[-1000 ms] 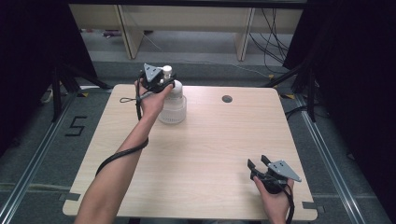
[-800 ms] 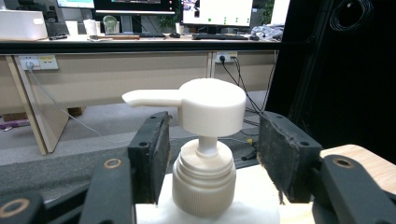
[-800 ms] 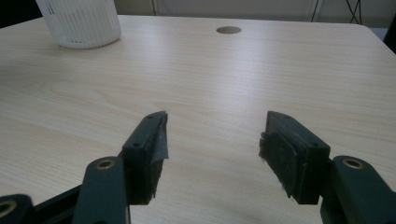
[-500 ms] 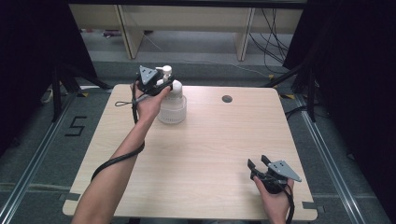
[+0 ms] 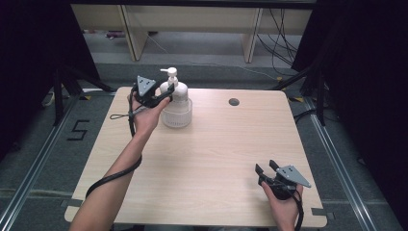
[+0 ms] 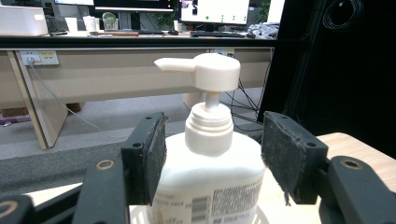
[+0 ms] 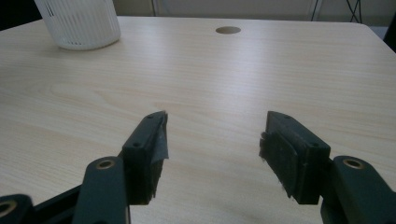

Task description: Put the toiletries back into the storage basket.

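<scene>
We see a white pump bottle (image 6: 208, 154) with a white pump head, and its label carries fine black print and a barcode. It stands in a white basket (image 7: 78, 22) whose wall is ribbed in thin vertical slats. The table (image 5: 211, 159) is pale beige with a light wood grain and one dark round hole (image 5: 234, 102). The left gripper (image 6: 212, 158) and right gripper (image 7: 212, 149) are black with dark grey pads and brass-coloured rivets, and each carries a grey plate. The floor is grey.
</scene>
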Available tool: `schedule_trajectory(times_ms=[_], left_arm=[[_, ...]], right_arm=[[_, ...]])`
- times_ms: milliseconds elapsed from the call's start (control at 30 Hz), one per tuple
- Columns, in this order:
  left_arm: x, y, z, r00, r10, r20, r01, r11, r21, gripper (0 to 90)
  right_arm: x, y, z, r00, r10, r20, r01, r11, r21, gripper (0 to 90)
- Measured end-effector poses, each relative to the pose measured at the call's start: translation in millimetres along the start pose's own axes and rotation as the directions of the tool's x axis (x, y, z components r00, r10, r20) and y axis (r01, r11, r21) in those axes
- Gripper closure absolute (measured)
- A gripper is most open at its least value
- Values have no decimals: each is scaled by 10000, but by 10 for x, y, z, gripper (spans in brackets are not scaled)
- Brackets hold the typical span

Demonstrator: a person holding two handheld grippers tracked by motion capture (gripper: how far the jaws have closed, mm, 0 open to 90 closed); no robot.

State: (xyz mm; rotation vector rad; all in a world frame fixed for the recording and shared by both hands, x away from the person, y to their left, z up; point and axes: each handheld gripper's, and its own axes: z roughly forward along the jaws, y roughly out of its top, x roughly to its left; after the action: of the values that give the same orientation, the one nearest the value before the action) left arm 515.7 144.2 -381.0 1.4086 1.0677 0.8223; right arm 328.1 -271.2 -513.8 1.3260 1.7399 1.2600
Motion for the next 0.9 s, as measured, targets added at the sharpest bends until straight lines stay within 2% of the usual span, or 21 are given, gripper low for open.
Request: schedule_trajectory(times_ms=[67, 400, 900], left_arm=[[8, -14, -58, 10000, 37, 10, -37, 10000, -23, 396], [36, -105, -335, 10000, 25, 93, -25, 10000, -24, 391], [124, -350, -699, 10000, 62, 16, -62, 10000, 45, 383]], right_arm=[[6, -2, 11, 9999, 52, -128, -53, 10000, -80, 406], [7, 1, 3, 10000, 31, -53, -31, 10000, 17, 405], [19, 1, 2, 9999, 83, -71, -82, 10000, 52, 405]])
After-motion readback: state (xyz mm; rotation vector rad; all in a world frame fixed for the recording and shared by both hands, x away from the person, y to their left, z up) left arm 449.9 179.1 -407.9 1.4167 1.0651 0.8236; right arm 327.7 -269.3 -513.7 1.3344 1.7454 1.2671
